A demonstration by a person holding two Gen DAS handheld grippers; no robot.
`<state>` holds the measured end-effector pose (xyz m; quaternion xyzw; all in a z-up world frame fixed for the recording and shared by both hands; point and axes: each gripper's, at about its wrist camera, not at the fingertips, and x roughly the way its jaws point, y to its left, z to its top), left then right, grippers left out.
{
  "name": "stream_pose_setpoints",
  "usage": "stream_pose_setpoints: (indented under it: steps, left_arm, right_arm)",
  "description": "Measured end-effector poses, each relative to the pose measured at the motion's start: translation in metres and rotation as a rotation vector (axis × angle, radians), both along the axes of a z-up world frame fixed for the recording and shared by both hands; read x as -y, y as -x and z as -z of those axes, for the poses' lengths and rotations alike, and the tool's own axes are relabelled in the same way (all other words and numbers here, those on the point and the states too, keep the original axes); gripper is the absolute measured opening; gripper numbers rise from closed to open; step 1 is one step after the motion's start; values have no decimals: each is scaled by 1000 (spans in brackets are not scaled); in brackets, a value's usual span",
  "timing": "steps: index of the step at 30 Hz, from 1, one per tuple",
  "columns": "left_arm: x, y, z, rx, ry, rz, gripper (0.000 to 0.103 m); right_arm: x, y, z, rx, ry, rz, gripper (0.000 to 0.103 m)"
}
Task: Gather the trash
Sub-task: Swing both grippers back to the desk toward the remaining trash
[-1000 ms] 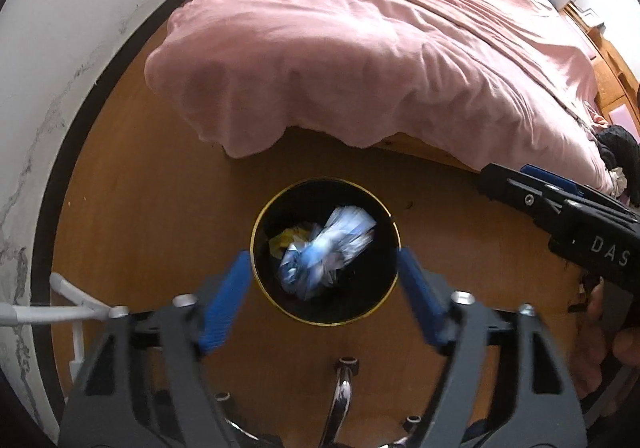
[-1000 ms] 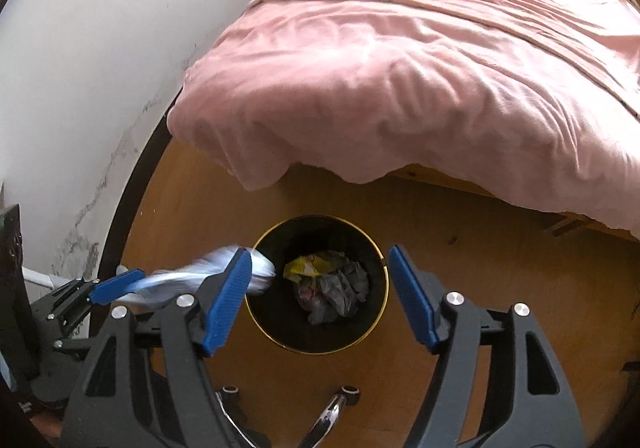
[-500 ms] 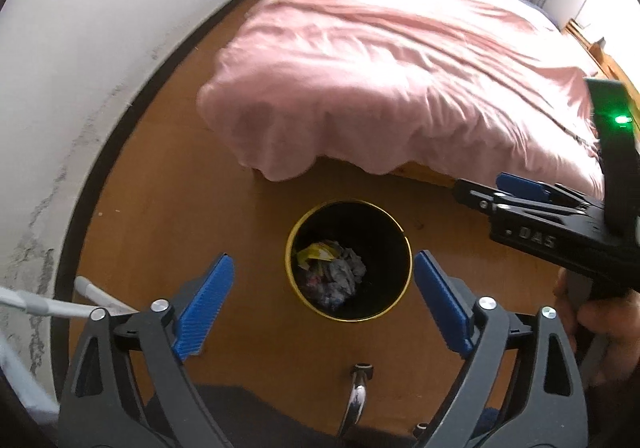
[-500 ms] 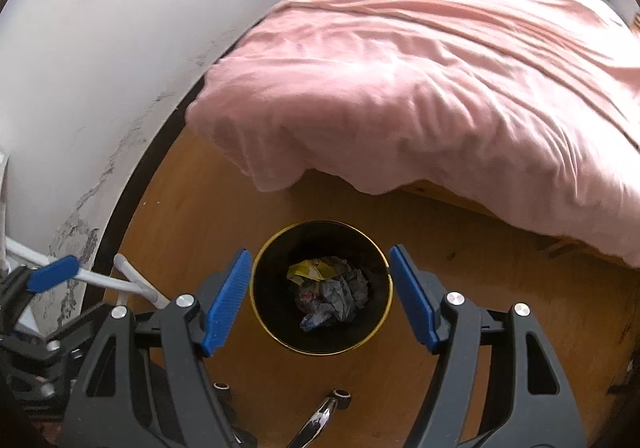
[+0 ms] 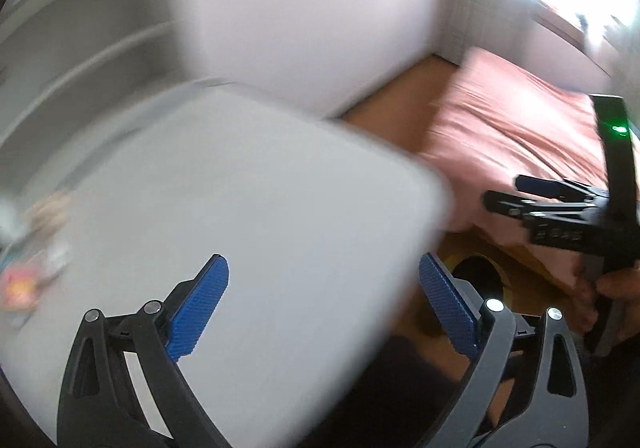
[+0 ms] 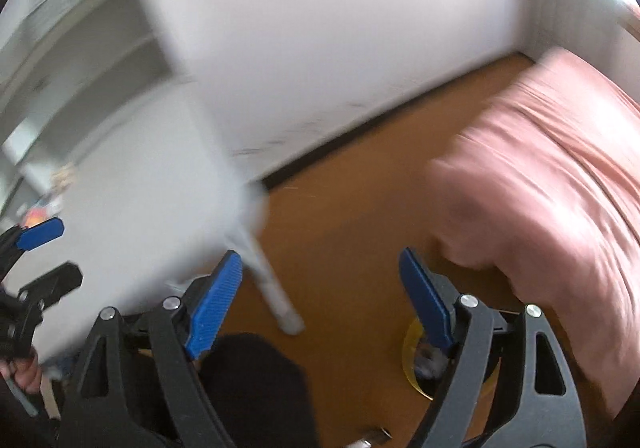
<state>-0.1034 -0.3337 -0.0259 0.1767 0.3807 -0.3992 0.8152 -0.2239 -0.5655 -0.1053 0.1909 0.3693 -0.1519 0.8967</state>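
Note:
The whole picture is smeared by motion. My left gripper hangs over the white table top; its jaws are opening and nothing is between them. Blurred colourful scraps of trash lie at the table's far left. The black, gold-rimmed bin stands on the floor, partly behind my left gripper's right finger. My right gripper is over the wooden floor, jaws opening and empty. In the right wrist view the bin peeks out behind the right finger, and my left gripper shows at the left edge near the trash.
A bed with a pink cover fills the right. The table's white leg stands on the wooden floor beside a white wall. A dark chair seat sits under the right gripper. Shelves rise behind the table.
A crumpled paper dropped from my left gripper into the bin. Both views then swung up and left from the bin to the white table. Both jaws spread wider.

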Motion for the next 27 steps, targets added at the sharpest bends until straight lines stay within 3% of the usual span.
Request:
stream_pose_setpoints:
  steps: [6,11,18,27]
  left_arm:
    - [-156,-79,-7,19,-17,-381,93]
    - [-254,-111,2,-13,-21,-576,93]
    - [-317,-130,16,-68,-7,-658,93]
    - [-329,-148,31,-77,-42,-618,93]
  right_arm:
    - [-127,-122,-30,13,60,-363,78]
    - [-238,-196,-44,18,114,-655,78]
    - [-351,-263,-50,51,243,-987,78]
    - [-395,-319,-38,-28,305,-1185,78]
